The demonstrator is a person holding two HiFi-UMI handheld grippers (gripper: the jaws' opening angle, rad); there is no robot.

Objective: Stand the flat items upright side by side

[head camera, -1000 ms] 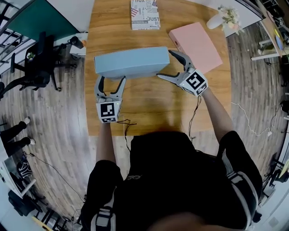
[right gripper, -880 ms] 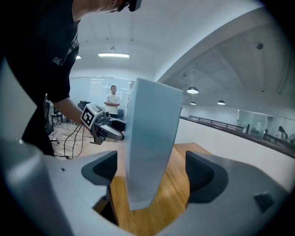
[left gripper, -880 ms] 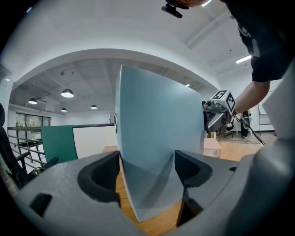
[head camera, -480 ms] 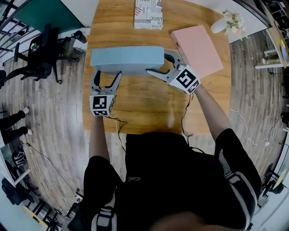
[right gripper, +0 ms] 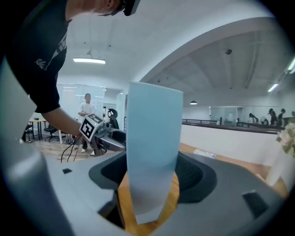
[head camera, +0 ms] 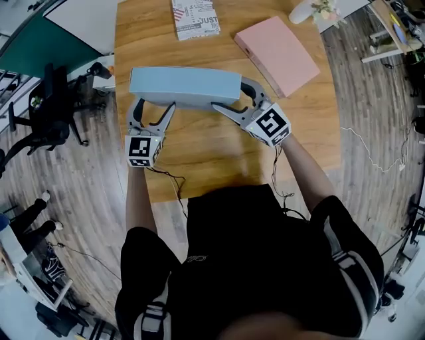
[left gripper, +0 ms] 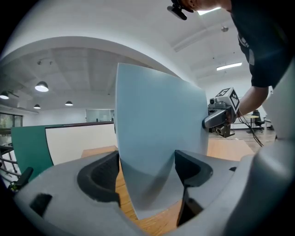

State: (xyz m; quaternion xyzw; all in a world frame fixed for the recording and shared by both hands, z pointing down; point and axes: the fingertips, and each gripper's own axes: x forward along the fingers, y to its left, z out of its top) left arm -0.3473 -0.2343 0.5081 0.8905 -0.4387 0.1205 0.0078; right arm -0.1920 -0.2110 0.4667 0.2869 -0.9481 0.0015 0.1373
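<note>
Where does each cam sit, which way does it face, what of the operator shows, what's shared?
Head view: on the person's head, looking steeply down at the table; shows torso, forearms, left tool, right tool.
Left gripper view: on the left tool, along its jaws clamping the blue box; right tool and arm beyond.
Right gripper view: on the right tool, facing the opposite way; jaws have just been closing on the box's other end; left tool beyond.
Shared: all three see the box.

You can read "JUST" in bold capitals on the word-patterned book, which lies at the table's far edge, left of the pink book. Its other lettering is too small. The print on your black sleeve is illegible.
</note>
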